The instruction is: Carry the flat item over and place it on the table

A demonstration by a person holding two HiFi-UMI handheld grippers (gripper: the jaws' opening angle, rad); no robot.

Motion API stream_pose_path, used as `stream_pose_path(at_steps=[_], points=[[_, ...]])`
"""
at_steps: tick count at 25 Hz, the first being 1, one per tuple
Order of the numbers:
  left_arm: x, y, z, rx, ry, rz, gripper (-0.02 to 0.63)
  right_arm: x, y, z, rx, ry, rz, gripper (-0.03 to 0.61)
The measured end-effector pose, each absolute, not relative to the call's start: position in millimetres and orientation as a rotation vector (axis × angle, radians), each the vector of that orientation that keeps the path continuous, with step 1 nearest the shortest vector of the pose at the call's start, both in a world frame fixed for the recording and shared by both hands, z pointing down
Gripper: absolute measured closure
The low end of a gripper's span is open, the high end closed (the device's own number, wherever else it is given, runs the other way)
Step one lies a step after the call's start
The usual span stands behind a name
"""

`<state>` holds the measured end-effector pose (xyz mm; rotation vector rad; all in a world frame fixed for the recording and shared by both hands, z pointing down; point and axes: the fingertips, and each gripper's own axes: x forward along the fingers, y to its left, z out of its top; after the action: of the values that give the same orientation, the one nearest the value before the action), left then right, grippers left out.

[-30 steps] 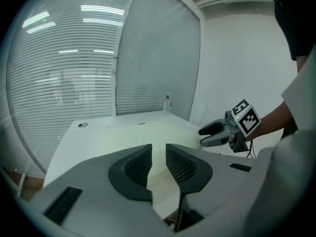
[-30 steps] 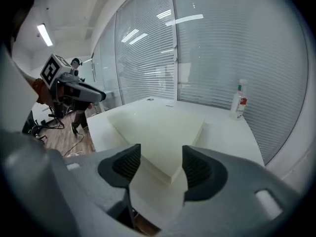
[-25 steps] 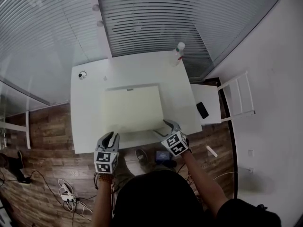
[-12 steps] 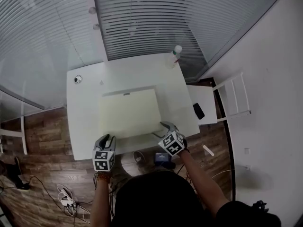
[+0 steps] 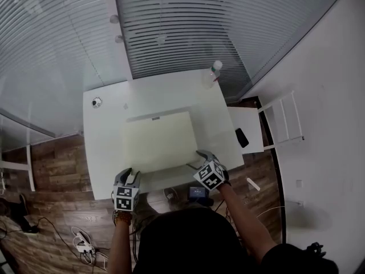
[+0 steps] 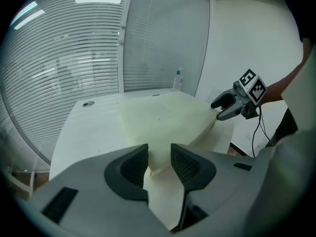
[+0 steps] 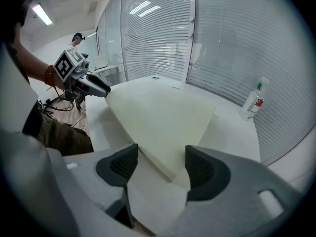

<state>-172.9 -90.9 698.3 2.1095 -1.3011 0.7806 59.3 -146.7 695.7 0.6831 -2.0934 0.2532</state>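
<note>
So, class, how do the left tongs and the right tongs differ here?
The left tongs leave only a narrow gap; the right tongs stand wide apart. The left tongs face the cream board at its near-left corner, the right tongs at its near-right. Both have that corner between their jaws.

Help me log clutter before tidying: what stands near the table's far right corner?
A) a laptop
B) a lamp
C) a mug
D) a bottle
D: a bottle with a red label stands upright there on the white table, beyond the flat board.
</note>
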Motion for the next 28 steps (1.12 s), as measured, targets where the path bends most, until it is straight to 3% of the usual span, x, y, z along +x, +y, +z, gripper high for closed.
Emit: stream_pose_path(at_steps=[28], points=[[-189.9,-128.3,700.4,1.986,-1.353,0.826,0.489,36.8,-185.9,702.8,0.605,-2.006,0.271,0.275]])
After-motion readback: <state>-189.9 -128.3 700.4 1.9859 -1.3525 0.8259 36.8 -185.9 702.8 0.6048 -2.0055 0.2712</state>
